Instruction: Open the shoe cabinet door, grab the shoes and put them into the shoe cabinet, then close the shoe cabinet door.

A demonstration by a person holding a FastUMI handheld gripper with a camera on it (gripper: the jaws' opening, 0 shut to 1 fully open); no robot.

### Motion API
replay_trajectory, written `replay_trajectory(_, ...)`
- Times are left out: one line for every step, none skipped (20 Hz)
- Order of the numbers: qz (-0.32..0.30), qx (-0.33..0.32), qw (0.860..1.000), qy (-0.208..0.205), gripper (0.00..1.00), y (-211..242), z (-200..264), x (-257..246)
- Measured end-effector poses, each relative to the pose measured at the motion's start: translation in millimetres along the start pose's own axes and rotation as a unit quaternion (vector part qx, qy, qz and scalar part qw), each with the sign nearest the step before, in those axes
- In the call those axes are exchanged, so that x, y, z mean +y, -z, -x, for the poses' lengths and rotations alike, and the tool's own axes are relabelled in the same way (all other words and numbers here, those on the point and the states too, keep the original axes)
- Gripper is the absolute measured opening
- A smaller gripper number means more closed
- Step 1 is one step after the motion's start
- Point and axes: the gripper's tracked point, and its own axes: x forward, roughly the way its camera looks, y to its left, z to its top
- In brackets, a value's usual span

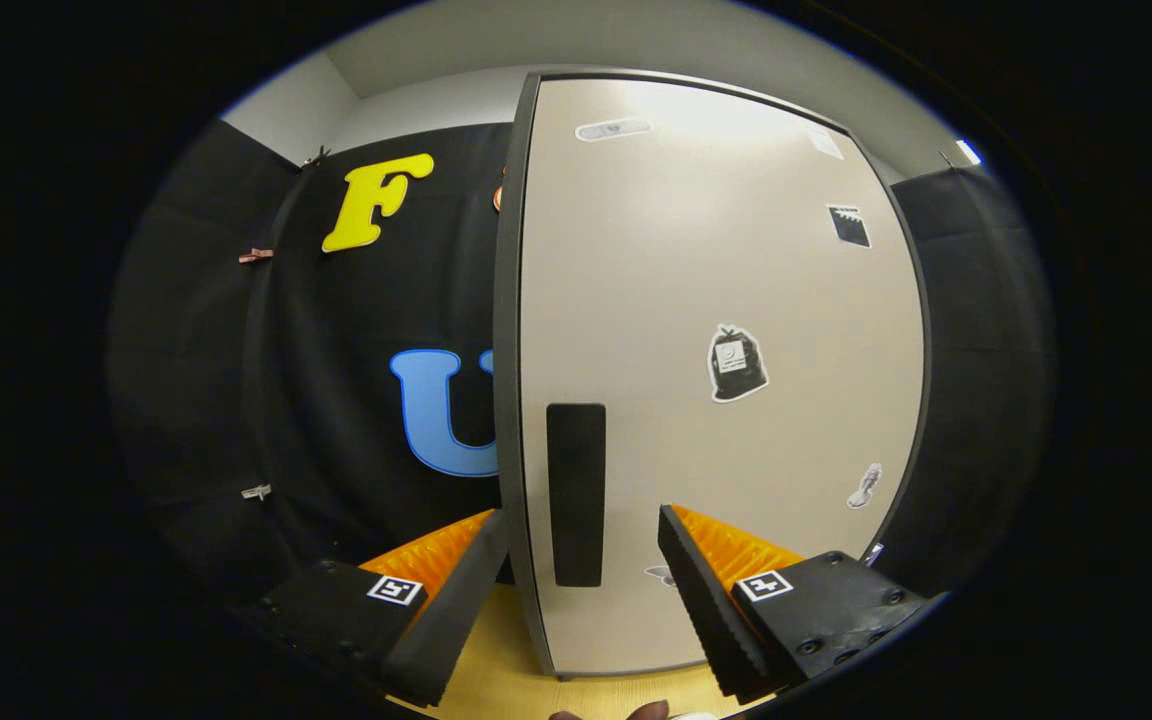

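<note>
The tool (pixel 581 545) is spread wide, its two fingers apart and grasping nothing. Straight ahead of them stands the shoe cabinet door (pixel 716 300), a tall, pale beige panel with a dark frame along its edges. The door's left edge (pixel 508 400) lies just above the left finger (pixel 456 590), and the right finger (pixel 701 600) sits in front of the door's lower face. Between the two fingers, on the door near its left edge, is a dark vertical handle (pixel 576 495), an upright rectangle; whether either finger touches it cannot be told.

Several stickers dot the door: a black bag-shaped one (pixel 736 364) near the middle, a small dark square one (pixel 849 226) toward the upper right, a pale oblong one (pixel 613 129) near the top, and a small light one (pixel 865 486) low on the right. The cabinet stands on a light wooden floor (pixel 506 680). At the bottom, between the fingers, fingertips of a person's hand (pixel 626 712) show. A black cloth wall (pixel 356 400) hangs to the left of the door.
</note>
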Motion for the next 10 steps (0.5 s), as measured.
replay_trajectory(0.001, 0.002, 1.0, 0.003, 0.97, 4, -8, 0)
replay_trajectory(0.0, 0.005, 1.0, 0.005, 0.94, 7, -15, 1)
replay_trajectory(-0.001, 0.006, 1.0, 0.009, 0.92, 10, -21, 1)
replay_trajectory(-0.001, 0.007, 1.0, 0.012, 0.88, 12, -26, 1)
replay_trajectory(-0.002, 0.009, 1.0, 0.014, 0.76, 14, -31, 2)
replay_trajectory(-0.002, 0.009, 1.0, 0.018, 0.71, 16, -36, 1)
replay_trajectory(-0.002, 0.008, 1.0, 0.027, 0.61, 19, -40, -1)
replay_trajectory(0.003, -0.003, 1.0, 0.03, 0.59, 15, -41, 0)
replay_trajectory(0.014, -0.003, 0.999, 0.04, 0.51, 13, -31, -3)
replay_trajectory(0.013, -0.008, 0.999, 0.038, 0.5, 10, -43, -5)
